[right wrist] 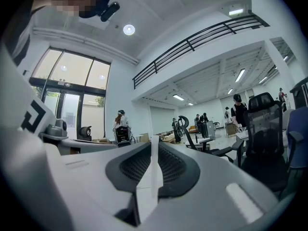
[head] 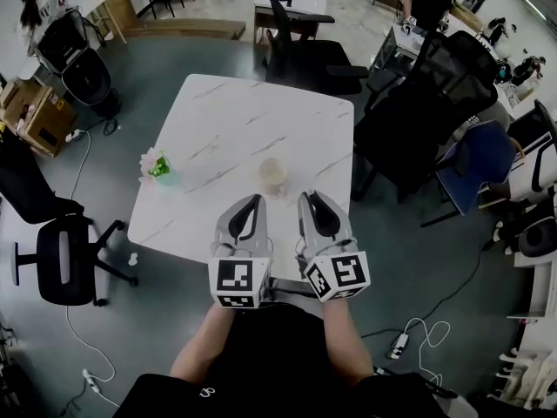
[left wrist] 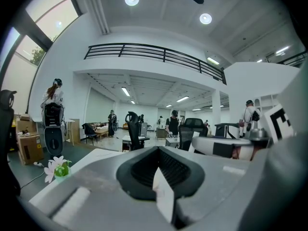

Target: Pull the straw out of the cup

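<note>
A pale cup [head: 273, 177] stands on the white marble table [head: 226, 129], a little in from its near edge. I cannot make out a straw in it from the head view. My left gripper [head: 252, 202] and right gripper [head: 311, 198] hover side by side over the near edge, just short of the cup, tips pointing at it. Both are shut with nothing between the jaws. The left gripper [left wrist: 159, 174] and right gripper [right wrist: 154, 153] views look level across the room, and the cup is hidden below the jaws in both.
A small pink flower in a green pot [head: 157, 167] sits at the table's left edge, also seen as the flower [left wrist: 57, 168]. Black office chairs [head: 313, 55] stand behind and right of the table; another chair [head: 65, 255] is at the left. People stand at far desks.
</note>
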